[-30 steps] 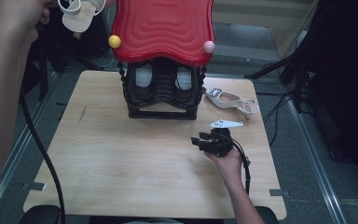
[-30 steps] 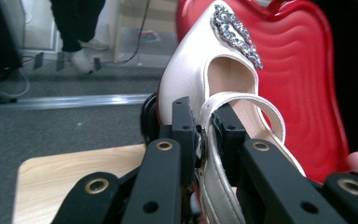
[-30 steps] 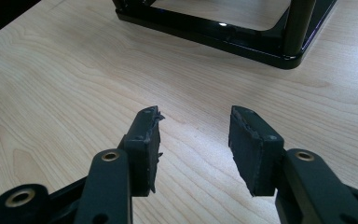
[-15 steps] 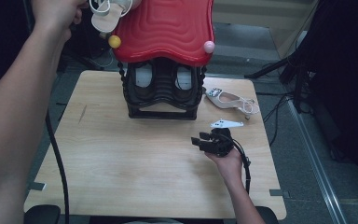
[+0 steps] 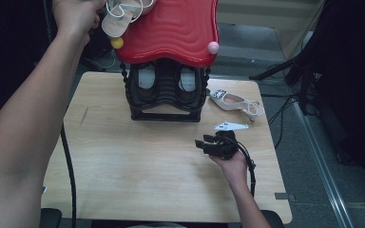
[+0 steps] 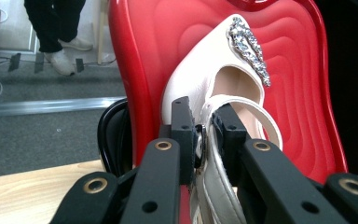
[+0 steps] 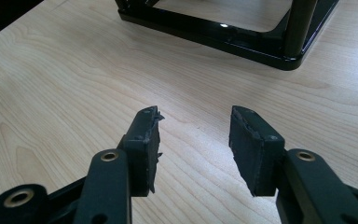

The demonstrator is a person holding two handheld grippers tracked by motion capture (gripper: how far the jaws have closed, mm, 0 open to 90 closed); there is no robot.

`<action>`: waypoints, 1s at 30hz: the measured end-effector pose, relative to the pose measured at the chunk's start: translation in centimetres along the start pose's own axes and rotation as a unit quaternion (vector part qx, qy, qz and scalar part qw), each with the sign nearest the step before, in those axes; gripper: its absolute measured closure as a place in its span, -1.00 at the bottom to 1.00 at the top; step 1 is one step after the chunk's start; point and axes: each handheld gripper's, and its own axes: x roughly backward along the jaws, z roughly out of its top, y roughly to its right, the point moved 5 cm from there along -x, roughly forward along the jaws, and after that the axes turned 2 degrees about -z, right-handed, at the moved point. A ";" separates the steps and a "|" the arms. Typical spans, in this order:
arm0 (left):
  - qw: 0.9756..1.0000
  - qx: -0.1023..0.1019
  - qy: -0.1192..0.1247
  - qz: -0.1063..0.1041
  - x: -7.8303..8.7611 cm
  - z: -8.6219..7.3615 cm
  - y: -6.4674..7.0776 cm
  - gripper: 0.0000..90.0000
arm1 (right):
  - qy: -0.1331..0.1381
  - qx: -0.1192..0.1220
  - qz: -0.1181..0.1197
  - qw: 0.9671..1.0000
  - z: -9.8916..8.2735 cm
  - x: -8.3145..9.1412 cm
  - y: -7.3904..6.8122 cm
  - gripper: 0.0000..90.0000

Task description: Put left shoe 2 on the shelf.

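My left gripper is shut on the rim of a cream heeled shoe with a rhinestone ornament. It holds the shoe up against the glossy red top of a black rack. In the high view the shoe hangs from the raised left hand at the red top's left edge, above a yellow ball. My right gripper rests low over the table, right of centre. Its jaws stand open with nothing between them and point at the rack's black base.
A second cream shoe lies on the wooden table to the right of the black rack. A pink ball sits at the red top's right corner. A person's legs stand on the floor beyond.
The left hand has carried the shoe to the right and slightly down, up to the red top's left edge. The right gripper has stayed put.
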 end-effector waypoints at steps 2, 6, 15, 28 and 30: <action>1.000 -0.007 -0.003 0.003 0.1 -0.1 0.2 0.81 | 0.000 0.002 0.001 1.000 0.0 -0.1 0.0 0.20; 1.000 -0.008 -0.004 0.003 0.2 -0.2 0.6 0.80 | -0.002 0.002 0.001 1.000 0.0 -0.1 -0.1 0.20; 1.000 -0.005 -0.025 0.004 0.1 0.3 1.0 0.80 | -0.002 0.003 0.000 1.000 0.0 -0.2 -0.2 0.21; 0.999 0.022 0.009 -0.032 -1.6 1.4 3.4 0.82 | -0.003 0.006 0.004 1.000 -0.1 -0.2 -0.4 0.21; 0.999 0.023 0.009 -0.028 -2.5 0.9 3.4 0.82 | -0.003 0.008 0.005 1.000 -0.1 -0.1 -0.4 0.21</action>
